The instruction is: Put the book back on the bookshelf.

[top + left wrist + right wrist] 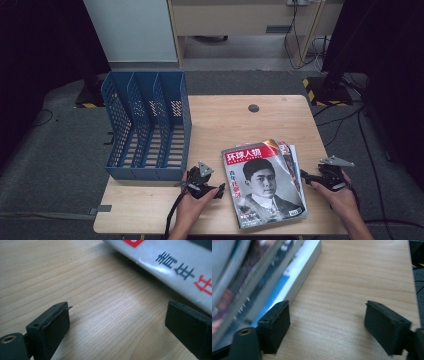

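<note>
A light wooden table (220,120) stands on grey carpet in a dim room, with dark stands at the frame's sides and a pale cabinet along the top edge. In the left half of the high view a blue three-slot file rack (147,125) sits on the table, its slots apparently empty. At lower right lies a small stack of magazines (265,180), the top cover carrying a black-and-white portrait under a red title band.

The left gripper (220,190) rests low, just beside the stack's left edge; in its own view the jaws stand wide apart over bare wood, holding nothing, with the magazine's edge (175,267) close at upper right. The right gripper (303,175) sits at the stack's right edge, its jaws likewise spread and empty, the stacked page edges (294,277) running past its left jaw.

Judging by this, filing has not begun: no magazine is gripped or lifted, and the whole stack remains to be moved to the rack.

How many magazines the stack holds is hard to tell; lower covers barely peek out.
</note>
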`<state>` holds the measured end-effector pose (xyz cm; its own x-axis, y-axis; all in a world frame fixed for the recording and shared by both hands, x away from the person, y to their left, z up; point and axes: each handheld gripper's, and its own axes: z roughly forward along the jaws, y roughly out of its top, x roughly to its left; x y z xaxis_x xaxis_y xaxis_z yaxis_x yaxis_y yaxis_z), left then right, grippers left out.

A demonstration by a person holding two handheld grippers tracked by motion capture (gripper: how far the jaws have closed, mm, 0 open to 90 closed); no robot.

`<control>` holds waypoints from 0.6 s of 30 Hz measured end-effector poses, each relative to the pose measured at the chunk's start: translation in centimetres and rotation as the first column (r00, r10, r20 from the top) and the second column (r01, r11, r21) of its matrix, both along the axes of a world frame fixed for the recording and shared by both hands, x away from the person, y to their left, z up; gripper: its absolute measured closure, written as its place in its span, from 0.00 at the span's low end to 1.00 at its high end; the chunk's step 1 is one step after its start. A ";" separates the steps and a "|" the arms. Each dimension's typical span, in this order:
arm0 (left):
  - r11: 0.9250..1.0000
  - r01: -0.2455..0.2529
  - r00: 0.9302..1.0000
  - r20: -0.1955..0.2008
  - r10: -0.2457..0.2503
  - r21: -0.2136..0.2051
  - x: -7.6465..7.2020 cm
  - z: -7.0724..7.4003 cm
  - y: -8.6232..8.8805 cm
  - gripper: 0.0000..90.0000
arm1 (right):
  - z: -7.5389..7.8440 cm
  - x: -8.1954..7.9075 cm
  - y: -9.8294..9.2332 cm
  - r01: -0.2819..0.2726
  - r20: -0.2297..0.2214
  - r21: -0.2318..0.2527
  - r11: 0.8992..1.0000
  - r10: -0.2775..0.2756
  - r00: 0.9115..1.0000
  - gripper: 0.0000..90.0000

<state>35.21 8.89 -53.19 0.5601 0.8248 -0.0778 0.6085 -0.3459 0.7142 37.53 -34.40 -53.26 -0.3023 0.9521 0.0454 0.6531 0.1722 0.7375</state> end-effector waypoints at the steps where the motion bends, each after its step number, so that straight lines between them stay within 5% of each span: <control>1: 1.000 -0.001 1.000 0.000 0.001 -0.015 -0.1 0.2 0.1 0.06 | 0.0 0.0 0.0 0.000 0.000 0.000 1.000 0.000 1.000 0.27; 4: 0.999 0.022 1.000 0.022 -0.021 -0.041 -0.7 1.1 0.0 0.07 | 1.9 -0.5 0.2 -0.007 0.076 0.004 1.000 0.007 0.997 0.43; 7: 0.998 0.041 0.999 0.022 -0.040 -0.045 -1.0 1.4 -0.2 0.07 | 3.1 -1.4 0.8 -0.041 0.120 0.016 0.999 0.039 0.992 0.48; 17: 0.993 0.033 0.999 0.040 -0.029 -0.117 -0.9 2.4 -1.1 0.08 | 5.2 -2.5 3.5 -0.140 0.144 0.014 0.990 0.137 0.980 0.30; 18: 0.992 0.031 0.999 0.042 -0.026 -0.124 -0.9 2.5 -1.1 0.09 | 5.4 -2.7 4.6 -0.181 0.158 0.008 0.983 0.178 0.971 0.35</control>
<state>34.30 7.80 -50.67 0.5882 0.7934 -0.1565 0.5699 -0.2693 0.7763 34.86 -29.77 -47.84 -0.4731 0.8810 0.0043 0.4892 0.2587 0.8329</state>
